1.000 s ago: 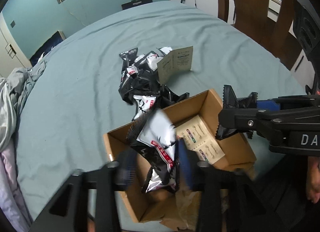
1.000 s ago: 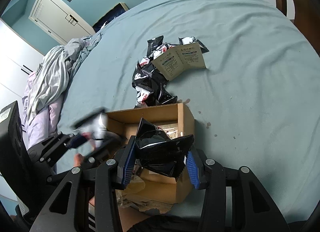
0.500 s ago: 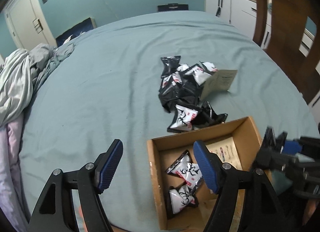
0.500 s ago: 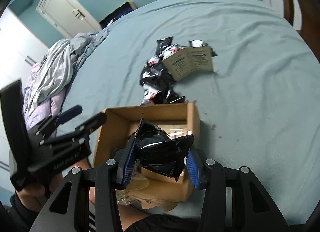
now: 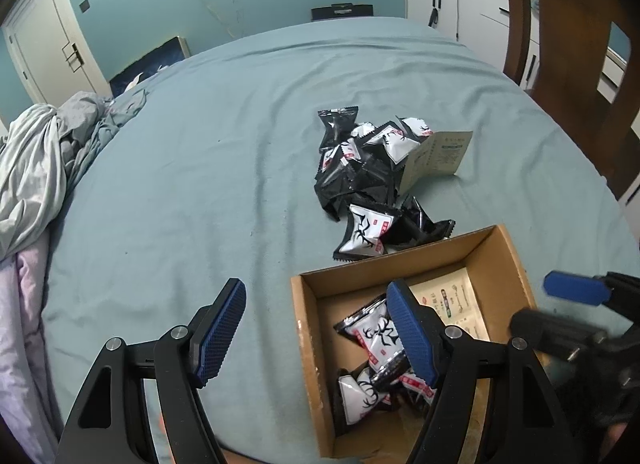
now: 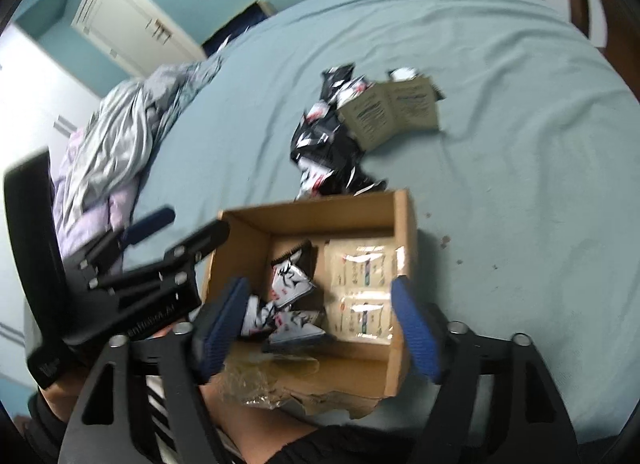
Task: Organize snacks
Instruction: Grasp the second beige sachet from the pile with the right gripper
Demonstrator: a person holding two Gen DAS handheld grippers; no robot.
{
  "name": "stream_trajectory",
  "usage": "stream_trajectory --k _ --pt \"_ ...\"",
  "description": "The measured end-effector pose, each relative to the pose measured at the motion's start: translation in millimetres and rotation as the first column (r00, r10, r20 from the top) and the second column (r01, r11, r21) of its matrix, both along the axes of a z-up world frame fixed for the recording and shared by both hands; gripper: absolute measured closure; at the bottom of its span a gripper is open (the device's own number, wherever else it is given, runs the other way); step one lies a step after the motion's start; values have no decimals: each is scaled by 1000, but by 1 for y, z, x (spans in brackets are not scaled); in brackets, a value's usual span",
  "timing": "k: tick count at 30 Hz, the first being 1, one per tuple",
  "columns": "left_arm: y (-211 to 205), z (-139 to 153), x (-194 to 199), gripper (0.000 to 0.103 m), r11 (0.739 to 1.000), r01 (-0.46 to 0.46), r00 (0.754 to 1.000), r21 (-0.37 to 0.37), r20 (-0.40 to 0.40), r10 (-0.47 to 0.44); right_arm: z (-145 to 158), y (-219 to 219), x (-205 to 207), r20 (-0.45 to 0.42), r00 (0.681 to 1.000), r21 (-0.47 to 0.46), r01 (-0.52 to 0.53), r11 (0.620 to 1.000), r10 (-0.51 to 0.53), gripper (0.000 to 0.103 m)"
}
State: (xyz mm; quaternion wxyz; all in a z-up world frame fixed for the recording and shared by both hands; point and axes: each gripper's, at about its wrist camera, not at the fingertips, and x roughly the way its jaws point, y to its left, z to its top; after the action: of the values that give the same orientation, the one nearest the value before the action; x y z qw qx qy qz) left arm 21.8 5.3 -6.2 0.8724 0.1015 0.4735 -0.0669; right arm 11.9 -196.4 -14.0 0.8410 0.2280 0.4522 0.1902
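An open cardboard box (image 5: 298,304) (image 6: 404,224) sits on the teal bed near me. It holds several black-and-white snack packets (image 5: 376,336) (image 6: 290,280) and a printed leaflet (image 5: 452,300) (image 6: 360,292). Beyond the box lies a pile of more packets (image 5: 360,172) (image 6: 324,144) with a tan folded card (image 5: 436,160) (image 6: 392,112) leaning on it. My left gripper (image 5: 316,288) is open and empty, astride the box's left wall. My right gripper (image 6: 320,284) hangs over the box with its jaws opening; nothing is between the pads, and the packets lie below them.
Crumpled grey and lilac bedding (image 5: 40,168) is heaped at the bed's left side. A wooden chair (image 5: 560,44) and white cabinets (image 5: 452,4) stand at the right. Crinkled clear wrapping (image 6: 260,380) lies against the box's near wall. A white door (image 6: 132,24) is at the back left.
The left gripper let its white packet fall into the box, opened and swung left. The right gripper has opened, and its black packet is no longer between the pads.
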Motion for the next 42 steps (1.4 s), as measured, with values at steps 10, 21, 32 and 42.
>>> stream_trajectory --k 10,21,32,42 --pt "1 4 -1 28 1000 -3 1000 -19 -4 3 17 -3 -20 112 987 -97 125 987 -114 24" --pt "3 9 6 27 999 -11 1000 -47 -11 10 45 8 -45 315 923 -409 343 846 -222 24" --pt "11 4 24 22 995 -48 997 -86 -72 42 20 -12 36 48 988 -328 154 932 -146 24" --pt "24 -7 50 21 991 -77 991 -110 -116 64 -7 7 144 8 1000 -392 21 920 -20 24"
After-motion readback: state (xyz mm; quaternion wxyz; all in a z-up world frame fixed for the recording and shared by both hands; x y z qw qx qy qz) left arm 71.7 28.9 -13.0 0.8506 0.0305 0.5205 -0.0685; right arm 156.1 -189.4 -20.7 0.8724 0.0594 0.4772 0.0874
